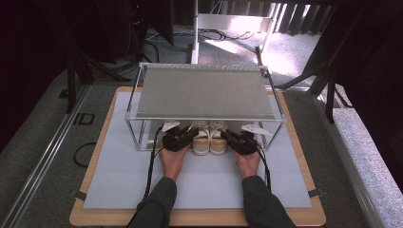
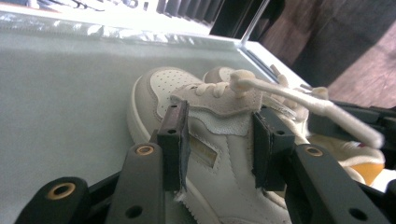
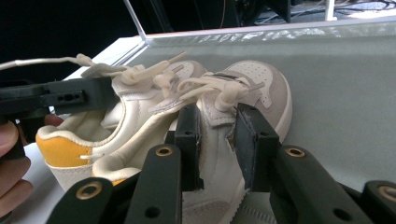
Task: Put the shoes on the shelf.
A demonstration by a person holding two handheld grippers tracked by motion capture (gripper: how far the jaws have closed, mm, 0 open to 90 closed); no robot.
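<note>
**A:** Both sneakers sit under the shelf rack (image 1: 204,92). My left gripper (image 2: 218,140) clamps the left sneaker (image 2: 210,154), my right gripper (image 3: 218,140) the right sneaker (image 3: 252,88).

**B:** Light, soft uppers I'd guess; grip the tongue and collar, not the laces.

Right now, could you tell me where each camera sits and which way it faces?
High view: above the person's side, looking forward and down on the table, rack and both hands.
Left gripper view: rides the left gripper, looking along its jaws clamped on the left shoe.
Right gripper view: rides the right gripper, jaws clamped on the right shoe.
Both gripper views share the pair of shoes.
</note>
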